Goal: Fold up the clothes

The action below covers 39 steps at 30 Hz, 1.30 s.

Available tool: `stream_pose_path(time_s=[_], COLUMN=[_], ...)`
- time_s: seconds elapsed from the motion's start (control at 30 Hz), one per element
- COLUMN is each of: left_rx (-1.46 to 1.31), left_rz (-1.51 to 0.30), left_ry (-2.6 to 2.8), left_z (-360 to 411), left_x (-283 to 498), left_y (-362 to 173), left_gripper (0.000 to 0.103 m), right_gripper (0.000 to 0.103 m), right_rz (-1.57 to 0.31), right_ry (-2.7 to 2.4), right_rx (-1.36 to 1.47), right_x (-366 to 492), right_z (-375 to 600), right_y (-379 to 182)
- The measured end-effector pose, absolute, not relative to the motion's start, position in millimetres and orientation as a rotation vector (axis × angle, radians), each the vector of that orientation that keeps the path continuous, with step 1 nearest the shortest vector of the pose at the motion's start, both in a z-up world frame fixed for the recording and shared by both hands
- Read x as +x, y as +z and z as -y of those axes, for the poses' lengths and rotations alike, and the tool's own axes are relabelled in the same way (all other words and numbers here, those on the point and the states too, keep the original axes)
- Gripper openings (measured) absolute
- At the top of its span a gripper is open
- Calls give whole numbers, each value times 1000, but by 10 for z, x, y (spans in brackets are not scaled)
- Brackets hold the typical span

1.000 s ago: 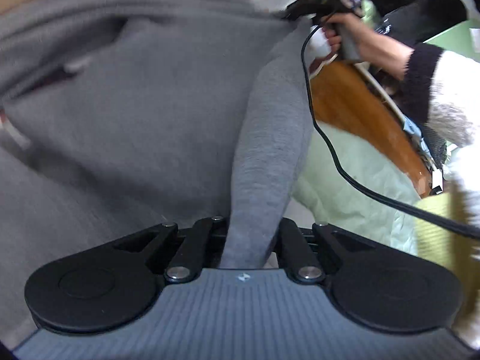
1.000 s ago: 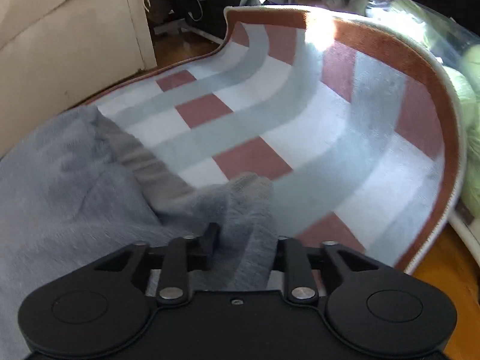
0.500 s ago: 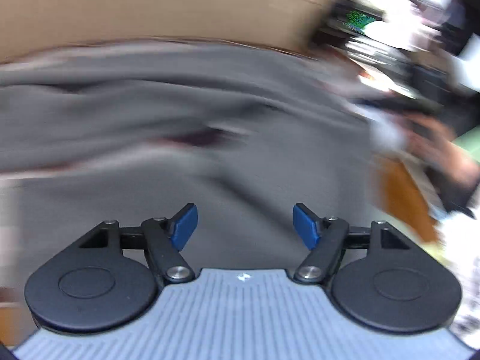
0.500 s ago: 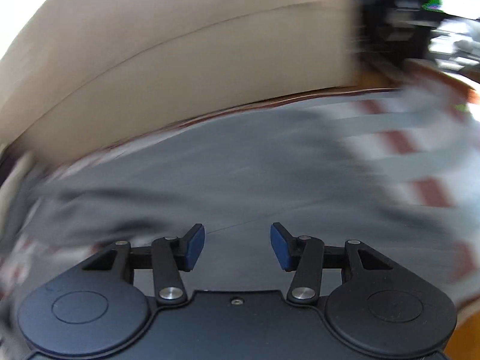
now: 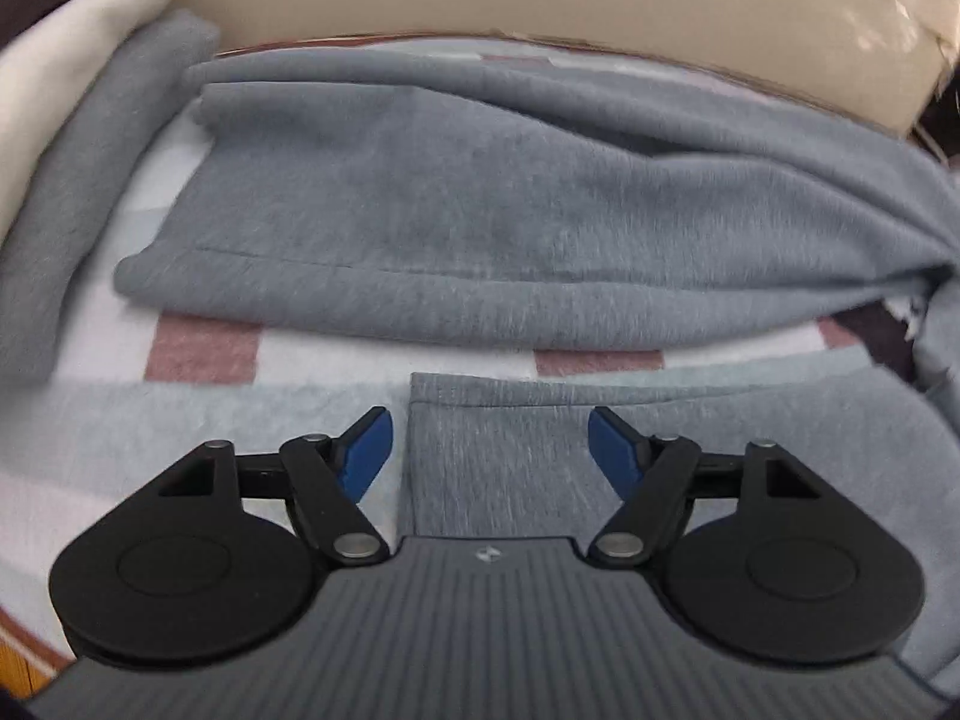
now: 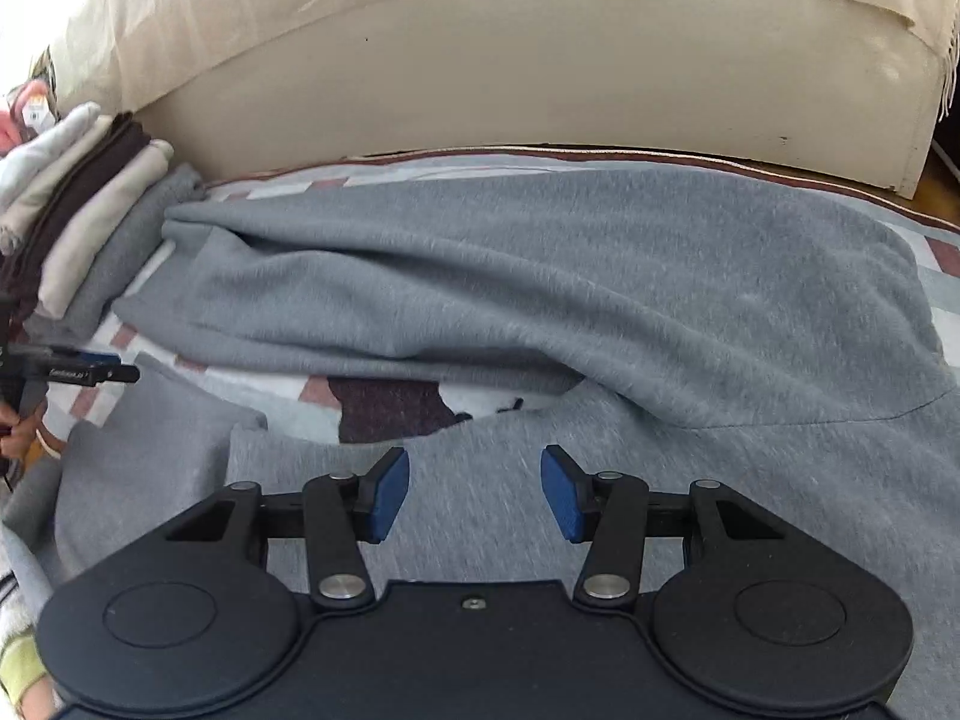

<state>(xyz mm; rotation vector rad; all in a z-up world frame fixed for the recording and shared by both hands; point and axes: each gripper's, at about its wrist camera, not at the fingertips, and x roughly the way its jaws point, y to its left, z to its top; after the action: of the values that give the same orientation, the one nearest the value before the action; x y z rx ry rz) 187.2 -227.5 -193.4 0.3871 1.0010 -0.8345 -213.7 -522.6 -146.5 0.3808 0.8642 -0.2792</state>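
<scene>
Grey sweatpants (image 5: 480,210) lie spread across a checked rug (image 5: 204,348) in front of a beige sofa. One leg stretches across the middle, and the other leg's hem (image 5: 516,414) lies just below my left gripper (image 5: 489,450). Its jaws are opening, the blue pads stand wide apart, and nothing is pinched between them. In the right wrist view my right gripper (image 6: 475,492) hovers open over the sweatpants (image 6: 600,276), holding nothing. The left gripper (image 6: 114,366) shows at that view's left edge.
A stack of folded clothes (image 6: 78,198) sits at the left end of the rug (image 6: 384,402), also seen as a pale and grey pile (image 5: 60,90). The sofa front (image 6: 540,72) walls off the far side. A hand (image 6: 18,432) shows at the left.
Both grippers let go of the grey cloth they pinched a second ago and opened. Both swung across the garment and now face the sofa.
</scene>
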Motion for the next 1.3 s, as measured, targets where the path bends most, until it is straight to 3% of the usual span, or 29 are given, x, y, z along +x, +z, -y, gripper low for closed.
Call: stream_pose_path(time_s=[0.07, 0.13, 0.2, 0.27, 0.3, 0.33, 0.53, 0.7, 0.83, 1.1, 1.17, 1.23, 1.3], left_rx=[436, 458, 473, 474, 496, 507, 259, 244, 224, 652, 594, 492, 377], left_rz=[-1030, -1023, -1009, -986, -963, -932, -725, -534, -650, -857, -843, -818, -786], left_ry=[-803, -781, -761, -810, -830, -826, -718, -533, -417, -297, -325, -354, -376], left_z=[2354, 2375, 2386, 2388, 2398, 2382, 1815, 1201, 867, 1031, 1061, 1089, 1127], left_x=[1925, 1900, 1864, 1799, 1748, 1703, 1636, 1522, 1657, 1399, 1401, 1481, 1645], left_y=[-2060, -2129, -2184, -2146, -2106, -2034, -1096, -298, -351, -1273, -1203, -1044, -892], left_gripper=[77, 90, 89, 57, 14, 4, 4, 4, 4, 9, 15, 49, 56], right_gripper=[54, 54, 54, 54, 54, 54, 54, 54, 54, 55, 55, 56, 56], right_rz=[-873, -877, -879, -877, -876, -875, -900, -920, -1015, -1050, -1079, -1119, -1138], right_ry=[-295, -316, -325, -336, -341, -346, -406, -358, -253, -164, -137, -103, -96], right_rx=[379, 397, 418, 441, 452, 463, 470, 479, 541, 596, 584, 545, 504], right_x=[-2138, -2159, -2176, -2206, -2221, -2236, -2368, -2532, -2595, -2934, -2961, -2951, -2909], right_z=[5248, 5301, 5338, 5360, 5371, 5380, 5364, 5318, 5287, 5211, 5177, 5112, 5064], right_y=[-1493, -1521, -1559, -1606, -1630, -1655, -1886, -1959, -2094, -2086, -2092, -2101, -2086])
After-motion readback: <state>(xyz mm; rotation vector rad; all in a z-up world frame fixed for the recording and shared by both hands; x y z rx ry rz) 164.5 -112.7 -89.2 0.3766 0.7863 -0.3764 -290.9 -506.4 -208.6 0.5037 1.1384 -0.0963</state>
